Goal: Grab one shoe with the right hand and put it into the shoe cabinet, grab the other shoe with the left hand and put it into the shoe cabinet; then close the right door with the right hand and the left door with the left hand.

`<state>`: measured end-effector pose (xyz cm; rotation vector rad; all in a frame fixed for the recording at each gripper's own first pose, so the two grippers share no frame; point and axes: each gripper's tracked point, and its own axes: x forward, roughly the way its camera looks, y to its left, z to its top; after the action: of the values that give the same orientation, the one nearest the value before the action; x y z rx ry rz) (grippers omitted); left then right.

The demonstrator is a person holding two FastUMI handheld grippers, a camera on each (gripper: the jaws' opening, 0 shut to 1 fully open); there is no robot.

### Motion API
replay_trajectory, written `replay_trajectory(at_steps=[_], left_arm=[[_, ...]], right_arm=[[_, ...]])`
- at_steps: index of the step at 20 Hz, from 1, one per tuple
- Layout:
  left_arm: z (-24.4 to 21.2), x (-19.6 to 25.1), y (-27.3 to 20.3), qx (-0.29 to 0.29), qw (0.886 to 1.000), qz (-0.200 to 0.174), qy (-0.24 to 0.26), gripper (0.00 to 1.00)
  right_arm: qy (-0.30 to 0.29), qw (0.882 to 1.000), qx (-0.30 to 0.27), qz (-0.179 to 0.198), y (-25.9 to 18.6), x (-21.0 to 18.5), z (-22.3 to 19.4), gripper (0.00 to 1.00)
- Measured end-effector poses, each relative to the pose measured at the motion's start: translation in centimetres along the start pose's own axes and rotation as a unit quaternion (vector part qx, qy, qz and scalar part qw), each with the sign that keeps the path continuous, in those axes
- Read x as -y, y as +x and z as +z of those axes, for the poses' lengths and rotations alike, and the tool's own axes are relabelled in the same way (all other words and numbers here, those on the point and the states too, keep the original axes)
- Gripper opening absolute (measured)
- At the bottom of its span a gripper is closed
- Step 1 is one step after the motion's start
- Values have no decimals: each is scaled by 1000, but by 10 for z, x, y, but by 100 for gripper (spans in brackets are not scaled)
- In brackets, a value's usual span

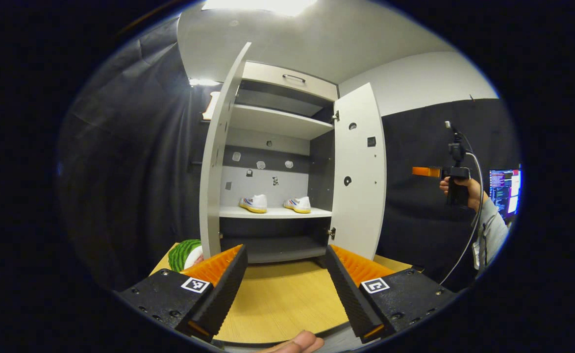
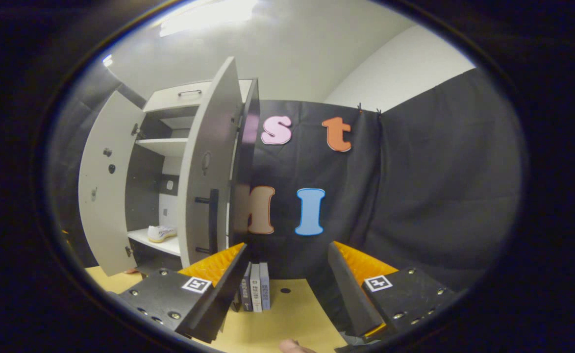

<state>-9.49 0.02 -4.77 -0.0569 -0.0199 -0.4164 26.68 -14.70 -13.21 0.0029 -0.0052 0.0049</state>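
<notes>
The shoe cabinet (image 1: pixel 287 78) stands at the back of the table with both doors swung open. On its middle shelf (image 1: pixel 275 212) sit two white shoes with yellow soles, one (image 1: pixel 253 203) on the left and the other (image 1: pixel 298 204) on the right. My left gripper (image 1: pixel 285 252) faces the cabinet from well back, open and holding nothing. The right gripper (image 1: pixel 456 171) is held up by a hand far to the right of the right door (image 1: pixel 359 171). In the right gripper view, my right gripper (image 2: pixel 287 250) is open beside that door (image 2: pixel 209 186), whose dark handle (image 2: pixel 212 220) faces me. One shoe (image 2: pixel 161 233) shows inside.
The left door (image 1: pixel 216 162) juts toward me. A green striped round object (image 1: pixel 184 254) lies on the wooden table (image 1: pixel 277 299) at the left. Several books (image 2: pixel 255 287) stand against the cabinet's right side. A lit monitor (image 1: pixel 505 191) sits far right behind a sleeve.
</notes>
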Motion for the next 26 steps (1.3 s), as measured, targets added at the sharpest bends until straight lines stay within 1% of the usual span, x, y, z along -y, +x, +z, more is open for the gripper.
replay_trajectory(at_steps=[4, 5, 6, 7, 9, 10, 11, 12, 13, 15, 17, 18, 19, 20, 21, 26], left_arm=[[9, -7, -10, 21, 1000, 4, 20, 96], [10, -6, -11, 25, 999, 1, 21, 96], [11, -6, -12, 27, 999, -1, 21, 99], [10, -6, -12, 28, 999, -2, 23, 99], [5, -12, -13, 22, 1000, 2, 21, 92], [5, -16, -12, 23, 1000, 4, 19, 96], [3, -19, -11, 20, 1000, 7, 18, 96], [1, -22, -12, 20, 1000, 9, 16, 96], [0, -25, -11, 19, 1000, 11, 16, 96], [-1, -29, -12, 16, 1000, 13, 16, 96], [-1, -30, -13, 17, 1000, 14, 18, 96], [0, -30, -14, 16, 1000, 14, 22, 96], [2, -32, -15, 16, 999, 16, 25, 96], [3, -32, -15, 17, 999, 18, 28, 99], [4, -33, -16, 17, 999, 20, 30, 96], [3, -32, -16, 14, 999, 20, 26, 96]], right_arm=[[0, 1000, -25, -10, 38, 3, -17, 98], [7, 999, -29, -11, 47, 1, -20, 98], [18, 999, -35, -10, 54, -4, -25, 98], [30, 999, -41, -7, 62, -9, -29, 98], [43, 998, -44, 3, 70, -21, -30, 97], [47, 998, -48, 4, 75, -27, -32, 98], [47, 997, -52, 8, 78, -32, -33, 98], [41, 998, -56, 4, 82, -35, -33, 97], [25, 998, -60, -4, 84, -37, -35, 98], [0, 998, -62, -5, 85, -45, -33, 98], [7, 998, -63, 9, 87, -62, -29, 98], [9, 998, -61, 0, 90, -61, -28, 97], [15, 998, -63, -6, 93, -59, -27, 92], [24, 997, -67, -11, 90, -60, -27, 94], [24, 997, -69, -10, 88, -64, -27, 94], [24, 998, -60, 1, 81, -88, -25, 92]])
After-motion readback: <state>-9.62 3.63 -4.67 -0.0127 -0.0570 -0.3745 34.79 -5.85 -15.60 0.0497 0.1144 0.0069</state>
